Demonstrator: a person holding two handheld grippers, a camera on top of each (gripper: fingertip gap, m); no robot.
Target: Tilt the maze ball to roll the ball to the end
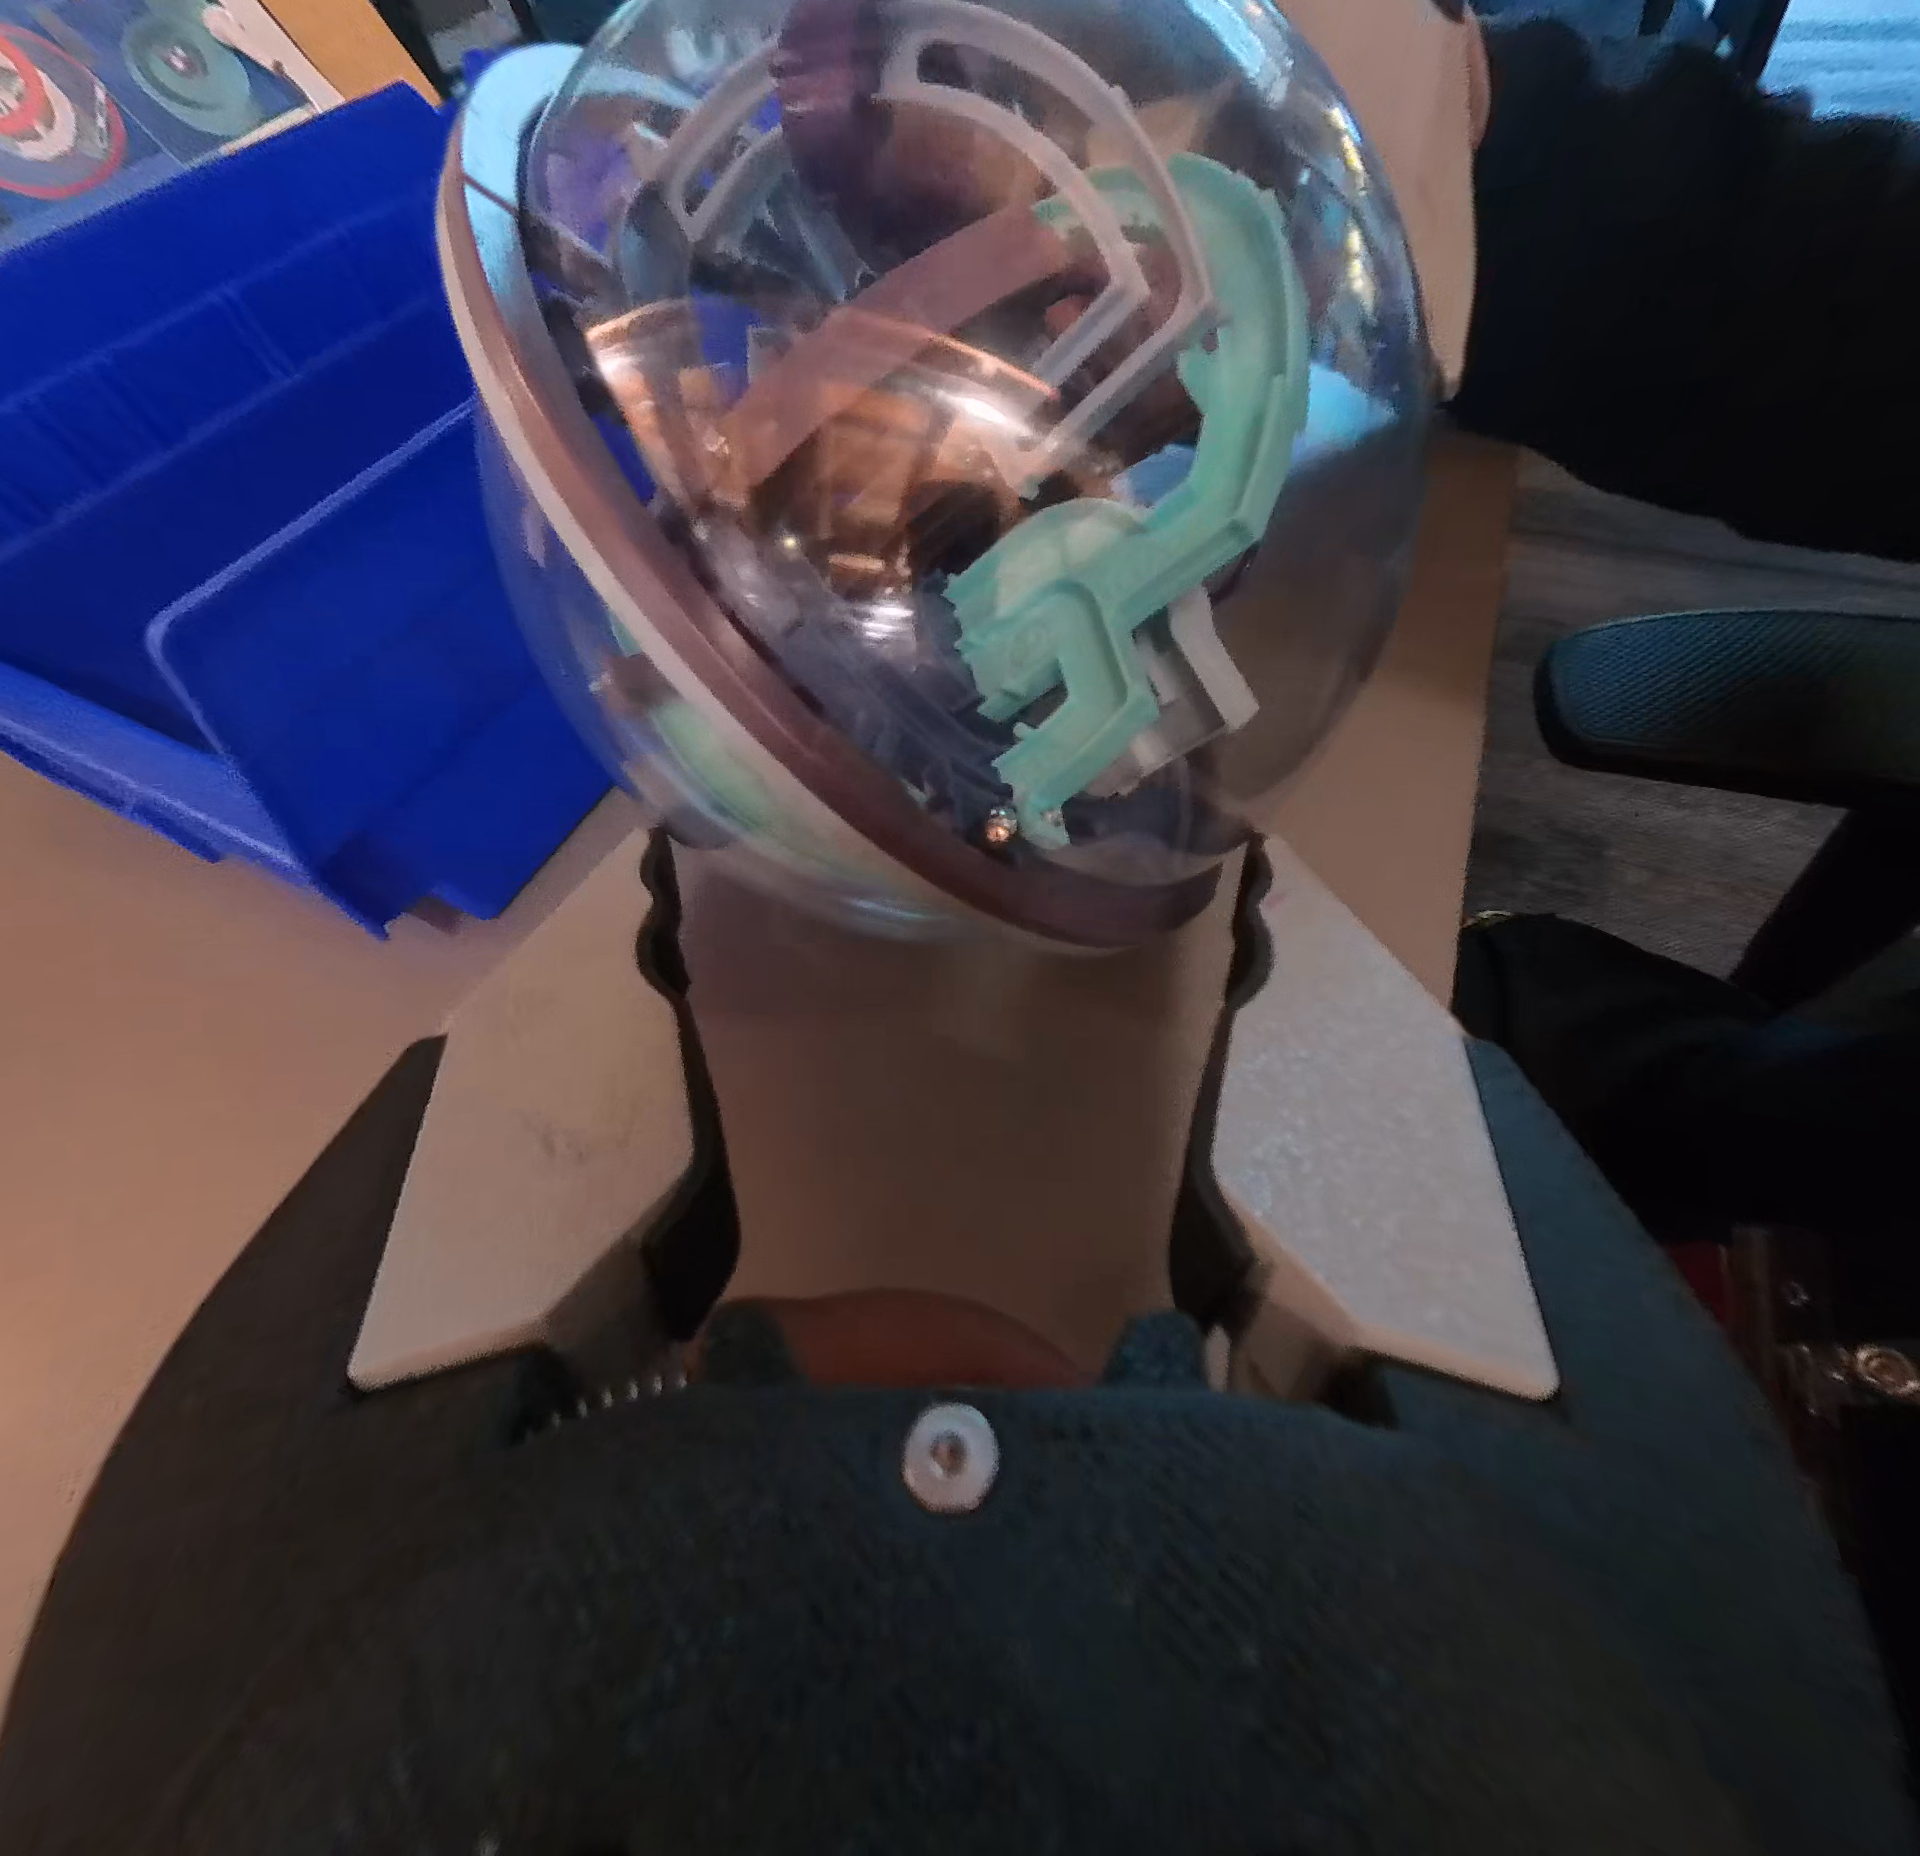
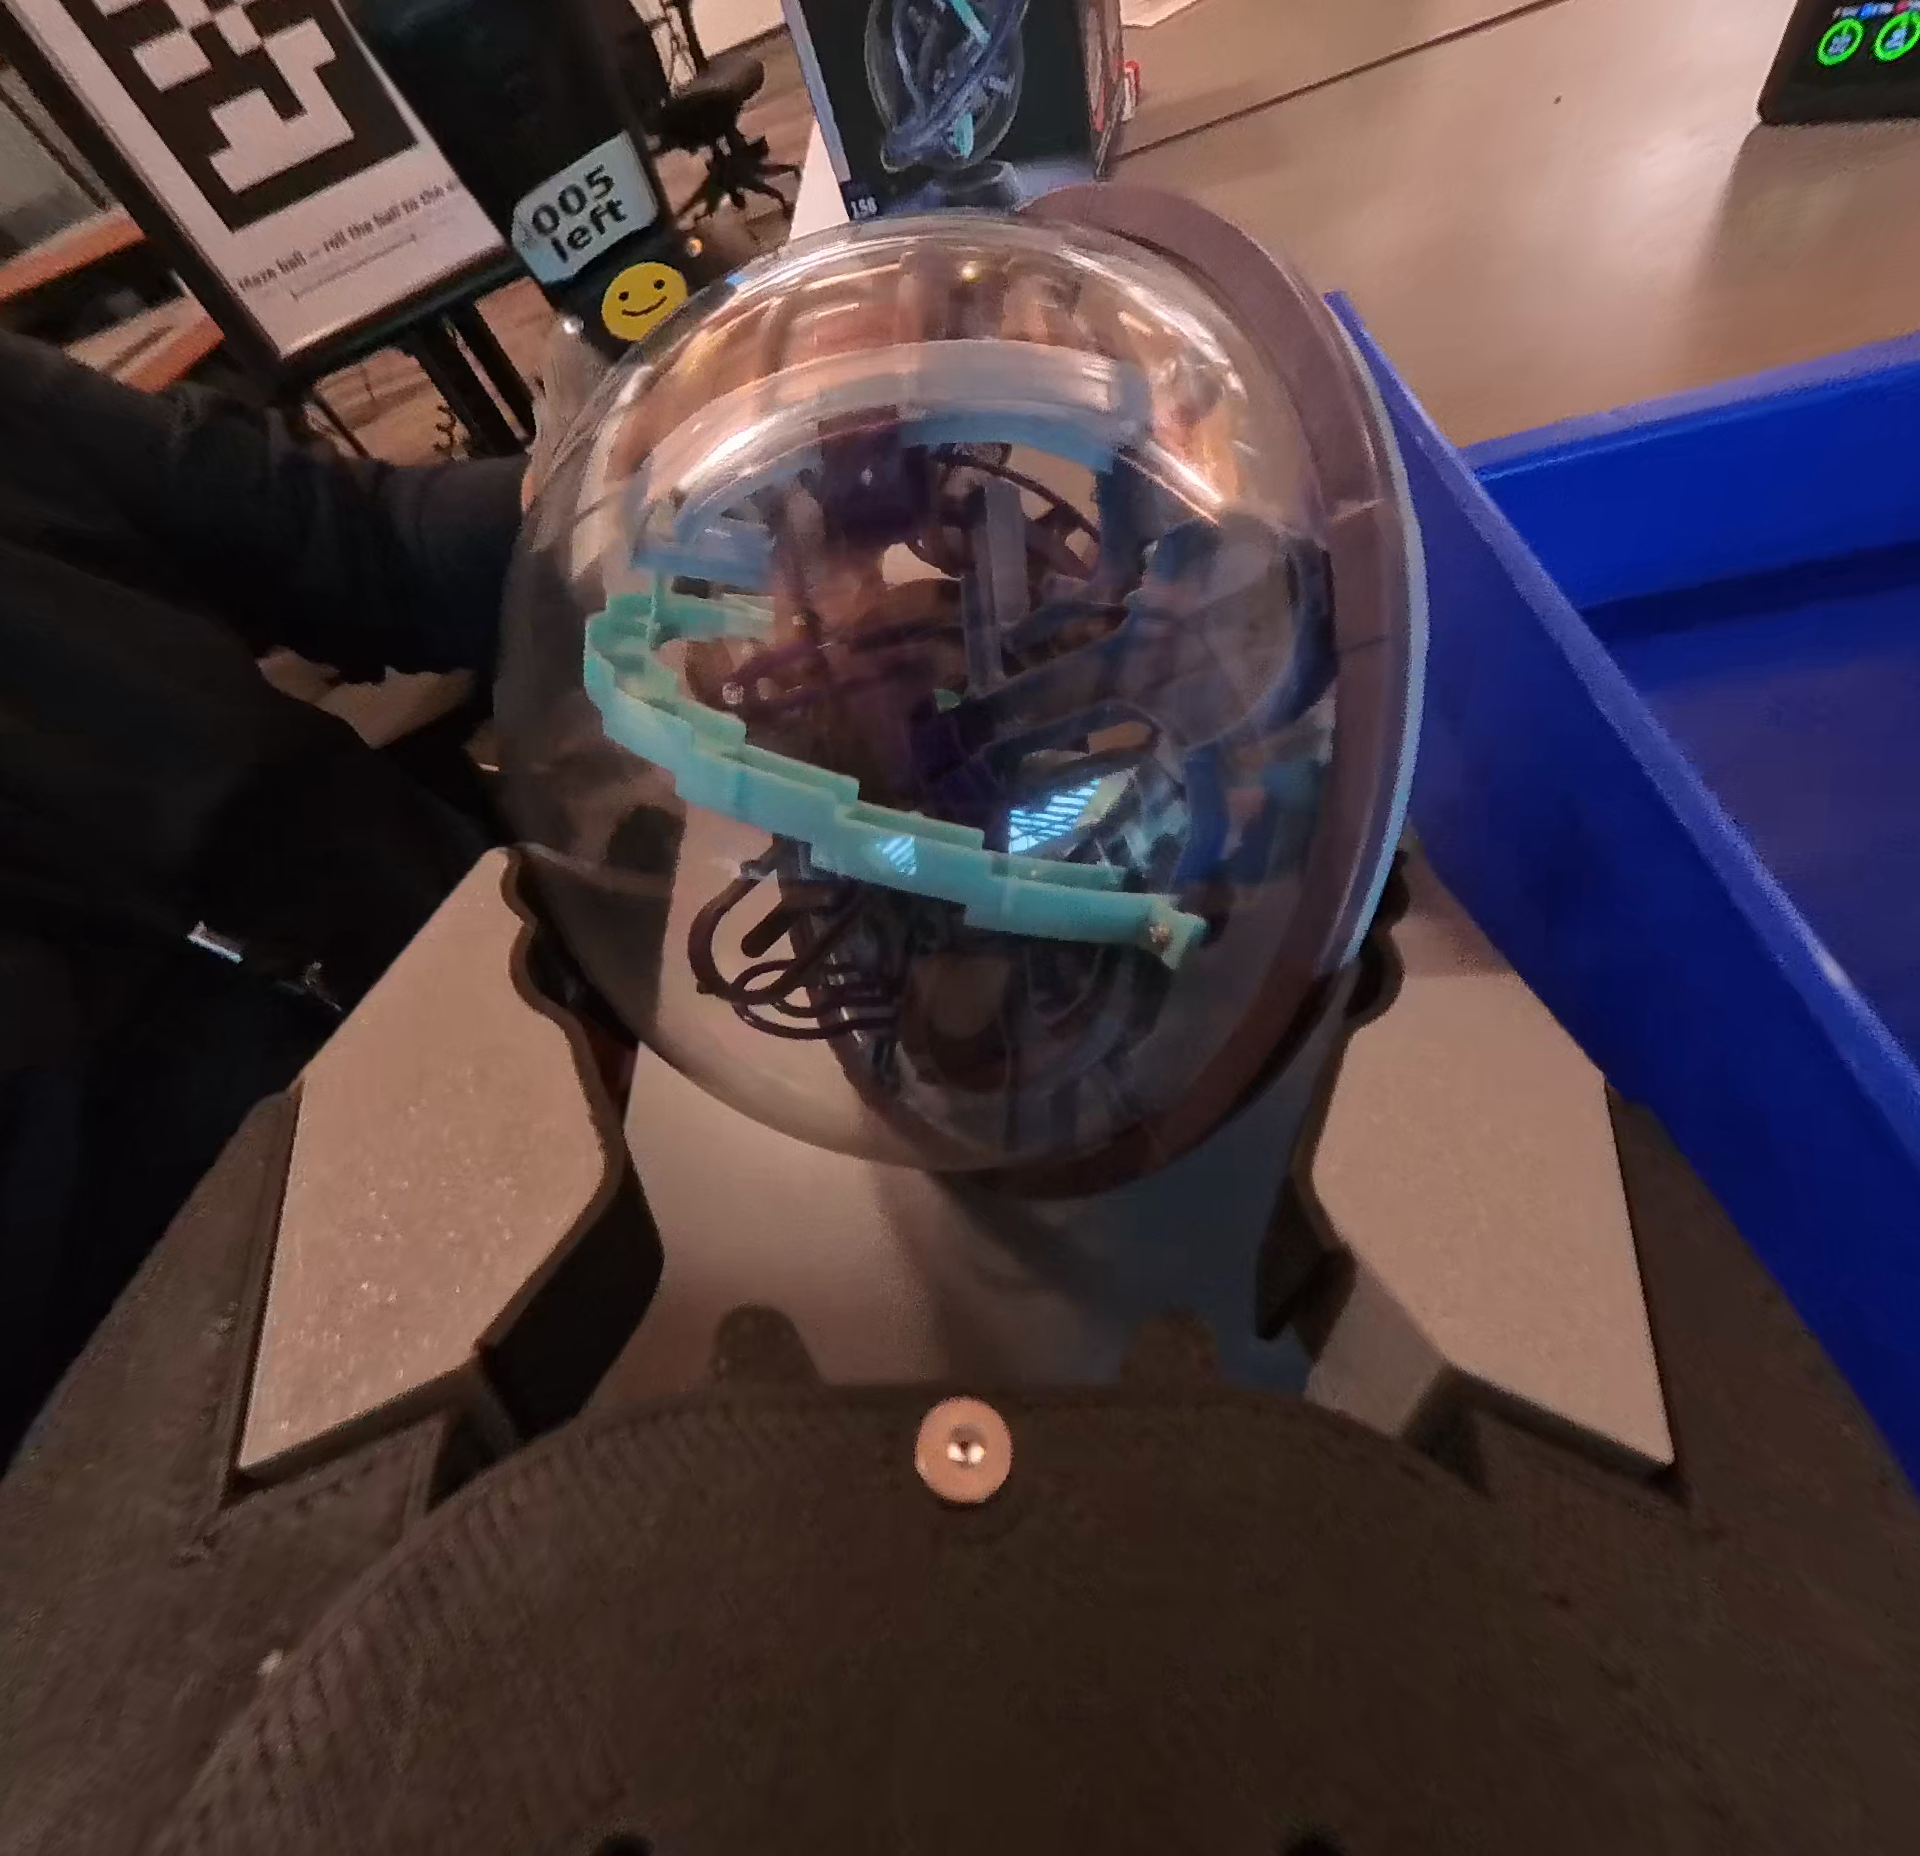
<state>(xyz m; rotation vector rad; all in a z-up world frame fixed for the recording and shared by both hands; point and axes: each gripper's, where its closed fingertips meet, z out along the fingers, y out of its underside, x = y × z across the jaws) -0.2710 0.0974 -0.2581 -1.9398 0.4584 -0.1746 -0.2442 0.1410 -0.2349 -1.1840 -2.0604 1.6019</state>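
The maze ball point(image 1: 935, 435) is a clear sphere with a dark ring round its middle and green, grey and purple tracks inside. It is off the table, held between both grippers. My left gripper point(image 1: 956, 871) is shut on its lower part, with the fingertips point(image 1: 660, 892) pressed on either side. A small shiny ball point(image 1: 1003, 824) sits beside the lower end of the green track point(image 1: 1143, 580). My right gripper point(image 2: 951, 933) is shut on the maze ball point(image 2: 935, 684) from the opposite side, one fingertip point(image 2: 525, 933) on the clear shell and the other on the ring. The left gripper's body point(image 2: 582, 217) shows behind the sphere.
A blue plastic bin point(image 1: 260, 559) stands on the table close beside the ball; in the right wrist view it point(image 2: 1714, 684) lies to the right. The toy's box point(image 2: 956, 61), a marker sign point(image 2: 239, 92) and a small display device point(image 2: 1860, 30) stand farther off. An office chair point(image 1: 1714, 684) is at the table's edge.
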